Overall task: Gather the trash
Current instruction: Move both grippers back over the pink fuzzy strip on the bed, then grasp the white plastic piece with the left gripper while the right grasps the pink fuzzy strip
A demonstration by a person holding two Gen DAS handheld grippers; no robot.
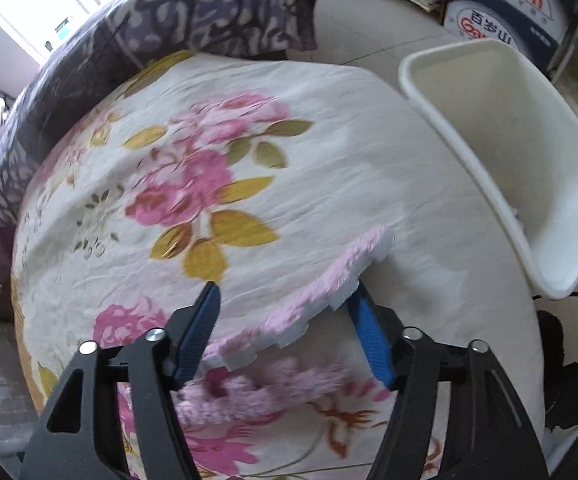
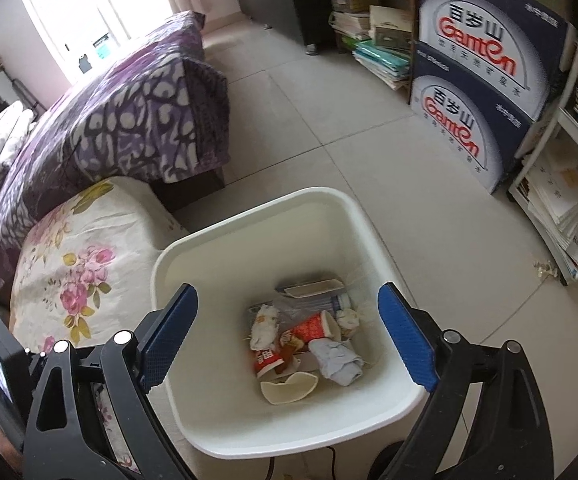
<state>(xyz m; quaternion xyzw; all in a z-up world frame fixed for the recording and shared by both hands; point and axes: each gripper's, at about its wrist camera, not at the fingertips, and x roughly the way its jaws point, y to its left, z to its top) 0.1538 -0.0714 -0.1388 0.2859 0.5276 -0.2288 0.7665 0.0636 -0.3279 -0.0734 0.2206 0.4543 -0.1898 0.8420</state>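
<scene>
Down on the bed, the left hand-held gripper [image 1: 285,300] points at a pink fluffy piece [image 1: 321,292] with a white toothed edge. The piece lies on the flowery bedsheet [image 1: 217,168], between the two blue fingers [image 1: 199,336]. One end of it touches the right finger, or comes very close. The left finger stands apart from it. The jaws are about half open, and the picture is too blurry to tell if they squeeze the piece. More pink fluff lies lower down between the black arms.

A white trash bin [image 1: 501,148] stands just beside the bed, to the right of the pink piece. A purple patterned blanket [image 1: 193,12] covers the far part of the bed.

The right hand-held gripper [image 2: 289,316] hangs over the same bin [image 2: 193,364]. Its blue jaws stand wide apart and hold nothing. Trash is already at the bottom of the bin: a red paper cup [image 2: 309,328], a red and white wrapper [image 2: 267,360], a grey crumpled wad [image 2: 339,360], some white crumpled tissue [image 2: 263,326] and a curved cream piece [image 2: 287,386].

Two blue boxes [image 2: 485,92] with red letters are stacked on the tiled floor [image 2: 329,120] beyond the bin. Books and papers [image 2: 377,40] fill the shelves beside them.
</scene>
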